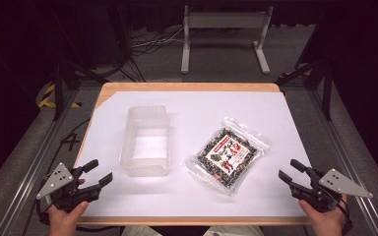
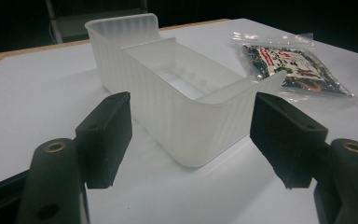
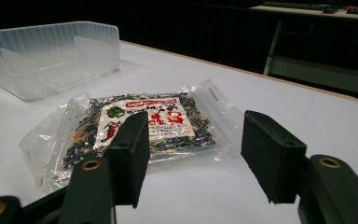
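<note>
A translucent plastic bin (image 1: 145, 141) stands empty on the white table sheet, left of centre; it is close ahead in the left gripper view (image 2: 177, 88). A clear sealed bag of dark dried food with a red and white label (image 1: 228, 153) lies flat to its right, and sits just beyond the jaws in the right gripper view (image 3: 140, 123). My left gripper (image 1: 100, 172) rests at the table's near left corner, open and holding nothing (image 2: 191, 135). My right gripper (image 1: 291, 170) rests at the near right edge, open and holding nothing (image 3: 193, 154).
The white sheet (image 1: 197, 105) covers a wooden tabletop framed by metal rails (image 1: 347, 162). A white stand (image 1: 224, 34) and cables lie on the floor beyond the far edge. The bag also shows behind the bin (image 2: 291, 67), and the bin behind the bag (image 3: 46, 56).
</note>
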A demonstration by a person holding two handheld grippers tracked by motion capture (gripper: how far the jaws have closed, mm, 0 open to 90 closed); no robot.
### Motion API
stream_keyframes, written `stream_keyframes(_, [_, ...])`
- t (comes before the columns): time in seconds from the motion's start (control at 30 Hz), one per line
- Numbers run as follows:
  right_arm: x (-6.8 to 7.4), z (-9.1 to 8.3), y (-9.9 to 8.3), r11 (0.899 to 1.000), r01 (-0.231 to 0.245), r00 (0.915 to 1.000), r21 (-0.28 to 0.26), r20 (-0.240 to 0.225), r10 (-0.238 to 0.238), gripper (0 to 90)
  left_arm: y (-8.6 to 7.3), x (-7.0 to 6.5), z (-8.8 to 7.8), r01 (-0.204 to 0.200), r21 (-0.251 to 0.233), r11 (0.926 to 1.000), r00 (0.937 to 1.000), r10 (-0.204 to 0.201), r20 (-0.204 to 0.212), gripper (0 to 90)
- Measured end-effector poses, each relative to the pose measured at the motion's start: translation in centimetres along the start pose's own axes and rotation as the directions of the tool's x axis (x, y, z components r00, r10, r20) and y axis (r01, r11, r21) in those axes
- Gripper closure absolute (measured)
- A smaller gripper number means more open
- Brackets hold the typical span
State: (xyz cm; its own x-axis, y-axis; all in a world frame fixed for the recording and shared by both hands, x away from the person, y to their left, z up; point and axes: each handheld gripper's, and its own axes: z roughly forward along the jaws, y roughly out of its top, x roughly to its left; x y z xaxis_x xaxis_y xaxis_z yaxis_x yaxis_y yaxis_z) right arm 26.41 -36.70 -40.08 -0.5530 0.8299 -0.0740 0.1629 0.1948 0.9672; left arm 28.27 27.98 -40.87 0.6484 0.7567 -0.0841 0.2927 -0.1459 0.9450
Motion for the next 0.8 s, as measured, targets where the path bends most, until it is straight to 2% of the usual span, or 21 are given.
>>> stream_keyframes(0.1, [-0.1, 0.0, 0.0, 1.0, 0.009, 0.9999, -0.005, 0.008, -0.009, 43.5, 0.0, 0.0, 0.1, -0.005, 0.005, 1.0, 1.0, 0.005, -0.002, 30.7])
stream_keyframes(0.27, [-0.3, 0.3, 0.2, 1.0, -0.012, 0.9998, -0.002, -0.015, 0.012, 44.3, 0.0, 0.0, 0.2, 0.002, 0.006, 1.0, 1.0, -0.002, -0.009, 30.7])
stream_keyframes(0.5, [-0.9, 1.1, 1.3, 0.999, -0.032, 0.9995, 0.029, 0.006, 0.032, 40.7, -0.1, 0.1, 0.2, 0.008, 0.008, 0.9999, 0.9999, -0.008, -0.011, 30.8])
stream_keyframes(0.6, [-1.1, 1.6, 1.7, 0.998, -0.059, 0.9983, 0.038, -0.001, 0.059, 39.2, -0.1, 0.1, 0.3, 0.005, 0.009, 0.9999, 0.9999, -0.005, -0.01, 30.9])
stream_keyframes(0.63, [-1.4, 2.0, 1.9, 0.994, -0.094, 0.995, 0.054, -0.029, 0.096, 39.2, -0.1, 0.1, 0.3, 0.005, 0.011, 0.9999, 1.0, -0.004, -0.008, 30.9])
stream_keyframes(0.67, [-1.6, 2.3, 2.2, 0.992, -0.11, 0.9929, 0.059, -0.039, 0.112, 39.1, -0.1, 0.1, 0.4, 0.007, 0.01, 0.9999, 1.0, -0.007, -0.007, 30.8])
stream_keyframes(0.8, [-1.9, 3.4, 3.1, 0.994, -0.089, 0.995, 0.069, -0.038, 0.092, 37.4, 0.0, 0.2, 0.5, 0.004, 0.01, 0.9999, 1.0, -0.004, -0.004, 30.7])
